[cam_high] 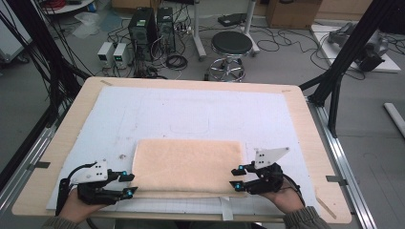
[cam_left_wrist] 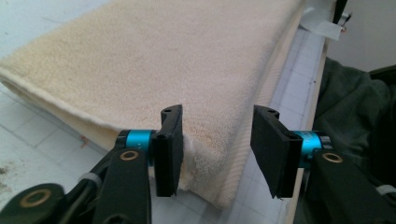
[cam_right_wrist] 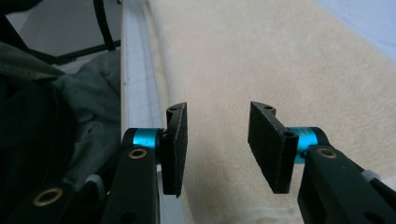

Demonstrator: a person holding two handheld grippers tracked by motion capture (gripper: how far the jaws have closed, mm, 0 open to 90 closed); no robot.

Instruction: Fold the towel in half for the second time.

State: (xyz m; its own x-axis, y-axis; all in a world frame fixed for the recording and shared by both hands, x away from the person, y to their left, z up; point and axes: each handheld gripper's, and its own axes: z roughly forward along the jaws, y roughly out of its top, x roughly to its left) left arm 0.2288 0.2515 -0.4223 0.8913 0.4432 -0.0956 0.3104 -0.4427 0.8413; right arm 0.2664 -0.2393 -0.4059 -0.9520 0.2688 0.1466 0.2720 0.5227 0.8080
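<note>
Two corners, two grippers, and I'm working both at once. Nearest me, my left gripper [cam_left_wrist: 217, 149] stands with its jaws apart around the near left corner of the folded towel [cam_high: 187, 164], the cloth between the pads but not pinched. My right gripper [cam_right_wrist: 217, 147] hangs over the near right end, jaws parted too, nothing clamped. The towel lies flat on the white mat [cam_high: 143, 109], close to the near edge of the tabletop [cam_high: 305, 119]. To do this well, I reckon I should get every layer at each corner between the pads, close both sides together, then lift evenly so the fold doesn't skew. Beyond the towel the mat runs bare to the tabletop's far edge.
</note>
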